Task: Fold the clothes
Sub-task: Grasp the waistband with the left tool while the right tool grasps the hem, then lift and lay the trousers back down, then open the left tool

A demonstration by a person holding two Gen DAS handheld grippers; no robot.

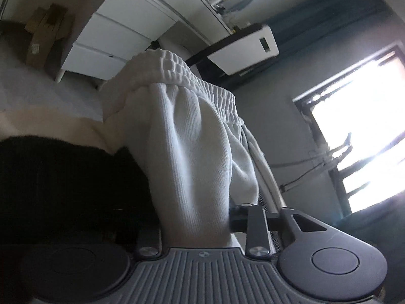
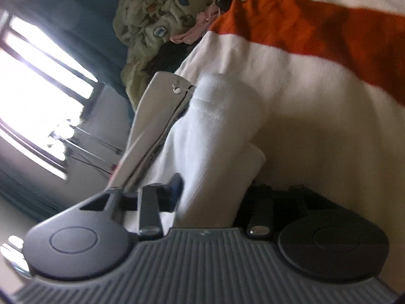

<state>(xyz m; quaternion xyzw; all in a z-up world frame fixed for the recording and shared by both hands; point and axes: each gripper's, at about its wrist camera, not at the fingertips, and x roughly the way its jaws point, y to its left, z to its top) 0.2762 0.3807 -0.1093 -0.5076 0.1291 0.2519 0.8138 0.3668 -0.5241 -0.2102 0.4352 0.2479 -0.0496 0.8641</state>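
A white knit garment with a gathered elastic waistband (image 1: 192,131) fills the middle of the left wrist view. My left gripper (image 1: 202,152) is shut on it, the cloth bunched between the fingers and hiding most of them; one metal finger (image 1: 265,167) shows at its right. In the right wrist view my right gripper (image 2: 200,126) is shut on a hemmed edge of the white garment (image 2: 212,139). Its left metal finger (image 2: 157,121) is plain to see; the other finger is hidden behind the cloth.
A cream blanket with an orange stripe (image 2: 316,33) lies under the right gripper. A pile of patterned and pink clothes (image 2: 157,20) sits beyond it. A white drawer unit (image 1: 114,38), cardboard boxes (image 1: 43,35), a printer (image 1: 248,50) and bright windows (image 1: 359,131) surround the bed.
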